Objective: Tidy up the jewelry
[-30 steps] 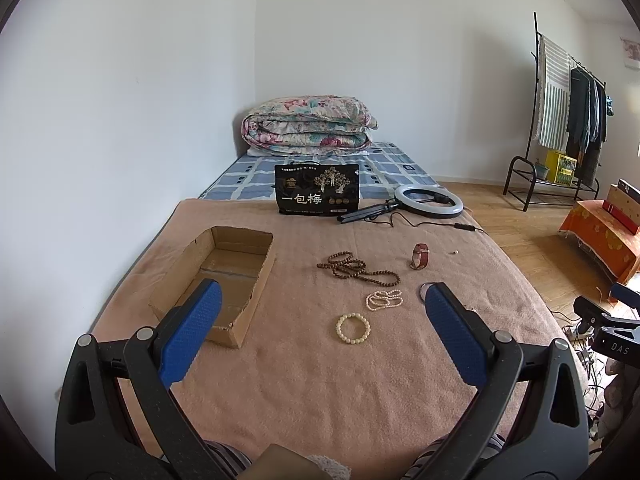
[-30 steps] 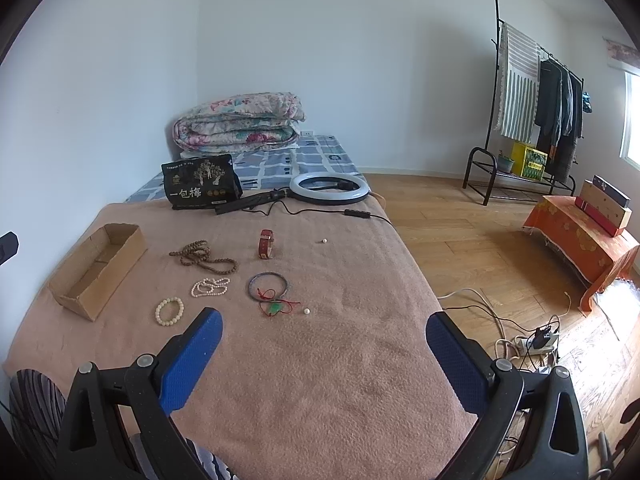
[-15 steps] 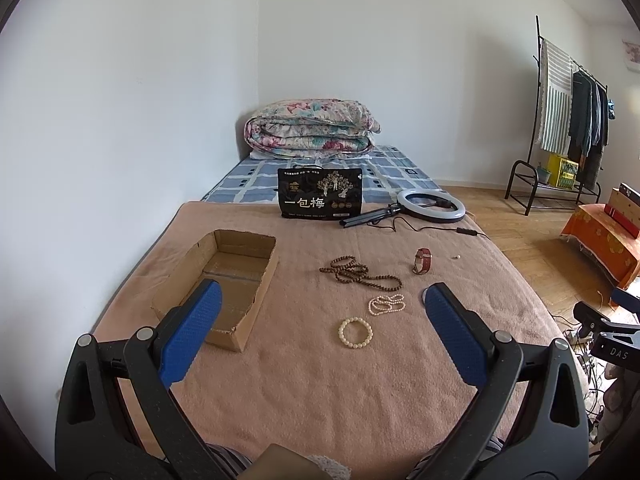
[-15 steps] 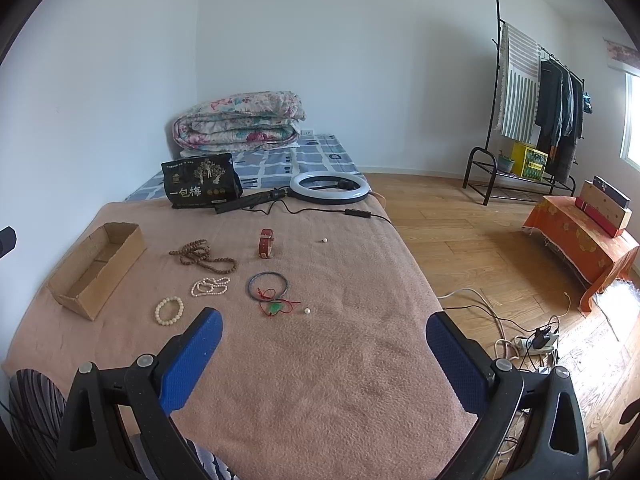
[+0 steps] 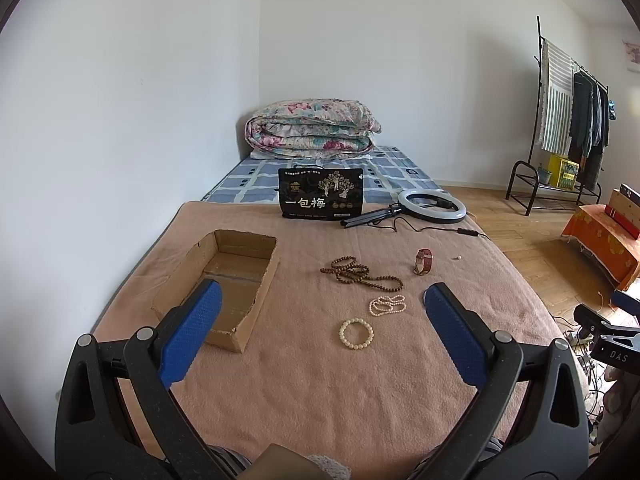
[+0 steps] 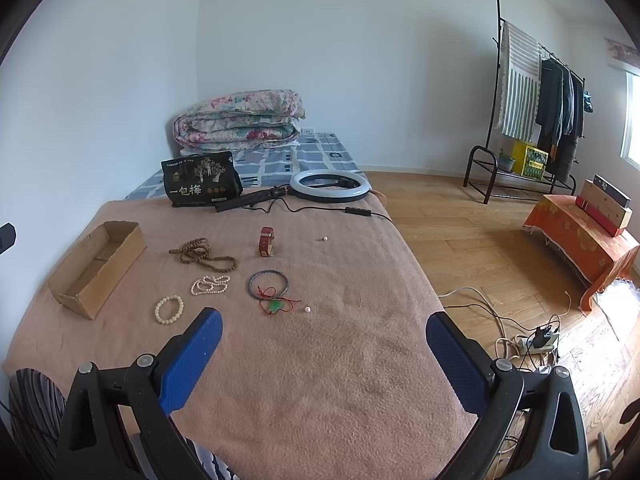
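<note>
Jewelry lies scattered on the blanket (image 6: 320,360) of a bed, all of it outside the box (image 5: 224,280), which serves as landmark. The box, an open cardboard tray, appears empty in both views. To its right, nearest first: a brown bead string (image 5: 360,274), a pearl strand (image 5: 387,305) and a cream bracelet (image 5: 356,333). Farther right stand a red watch (image 6: 266,241), a dark bangle (image 6: 268,283) and a green pendant on red cord (image 6: 276,305); the cord overlaps the bangle's near edge. Two loose pearls (image 6: 307,309) lie farthest from the box, one beside the pendant, the other beyond the watch. Behind the box, at the blanket's far edge, are a black bag (image 5: 321,198) and a ring light (image 5: 432,205), neither apparently part of the task.

Left gripper (image 5: 320,320): jaws spread wide, holding nothing, raised above the blanket and aimed between box and bracelet. Right gripper (image 6: 324,344): jaws likewise wide and empty, raised over bare blanket on the near side of the pendant.

Progress, as judged: none visible. Every piece remains to be picked up; the box is the likely destination, though the task does not say so. The cream bracelet lies closest to the left gripper, the pendant to the right.
</note>
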Tool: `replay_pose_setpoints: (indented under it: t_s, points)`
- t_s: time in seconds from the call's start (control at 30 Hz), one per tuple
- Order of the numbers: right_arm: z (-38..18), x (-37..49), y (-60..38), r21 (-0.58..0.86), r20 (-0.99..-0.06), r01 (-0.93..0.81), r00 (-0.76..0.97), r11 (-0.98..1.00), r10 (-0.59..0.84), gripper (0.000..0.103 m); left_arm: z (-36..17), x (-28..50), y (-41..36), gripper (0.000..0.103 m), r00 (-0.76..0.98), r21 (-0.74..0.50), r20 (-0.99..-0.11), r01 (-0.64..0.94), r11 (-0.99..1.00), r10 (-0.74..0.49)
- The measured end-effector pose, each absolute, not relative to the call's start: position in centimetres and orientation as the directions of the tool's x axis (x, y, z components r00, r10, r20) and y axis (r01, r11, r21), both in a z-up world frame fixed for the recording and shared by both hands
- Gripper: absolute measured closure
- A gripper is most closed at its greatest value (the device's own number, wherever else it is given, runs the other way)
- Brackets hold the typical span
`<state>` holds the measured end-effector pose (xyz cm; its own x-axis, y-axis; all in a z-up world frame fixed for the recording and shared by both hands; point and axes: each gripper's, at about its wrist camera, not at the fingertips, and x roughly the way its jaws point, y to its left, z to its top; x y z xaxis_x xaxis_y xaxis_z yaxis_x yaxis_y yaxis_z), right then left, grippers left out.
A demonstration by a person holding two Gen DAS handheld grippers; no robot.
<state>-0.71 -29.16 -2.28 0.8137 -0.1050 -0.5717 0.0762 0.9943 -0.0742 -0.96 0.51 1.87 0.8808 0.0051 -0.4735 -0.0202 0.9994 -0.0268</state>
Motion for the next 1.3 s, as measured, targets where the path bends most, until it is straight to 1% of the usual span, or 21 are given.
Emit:
replay_pose_setpoints:
  t_s: [0.4,0.7,0.93,1.17,1.3]
  points:
    - [-2.6,-0.2,-29.2,-0.072,-0.582,0.077,0.806,0.994,-0.104,0.000,1.4,-0.1,0.9,0.000,0.873,-0.026,-0.487,-0.033,0.999,0.016]
    - [-3.1,0.7,-29.5,-0.073,-0.591,0.074,0.800,0.995,-0.103,0.000,-0.3,1.5,0.7,0.000,0.860,-0.009,-0.510,-0.046,0.999,0.035]
    - [-3.8,2.0,-29.8,-0.065,-0.597,0.075,0.796,0.995,-0.099,0.000,-1.8,3.2,1.2,0.000,0.844,-0.001,-0.535,-0.057,0.998,0.047]
    - [-4.6,3.8,-29.9,-0.077,-0.613,0.053,0.785,0.996,-0.089,0.000,-3.3,5.1,1.3,0.000,0.825,0.006,-0.564,-0.030,1.000,0.028]
    - [-4.9,4.9,-29.6,-0.105,-0.614,0.023,0.785,0.994,-0.083,0.000,-4.5,6.4,1.7,0.000,0.801,-0.007,-0.598,-0.015,1.000,0.008]
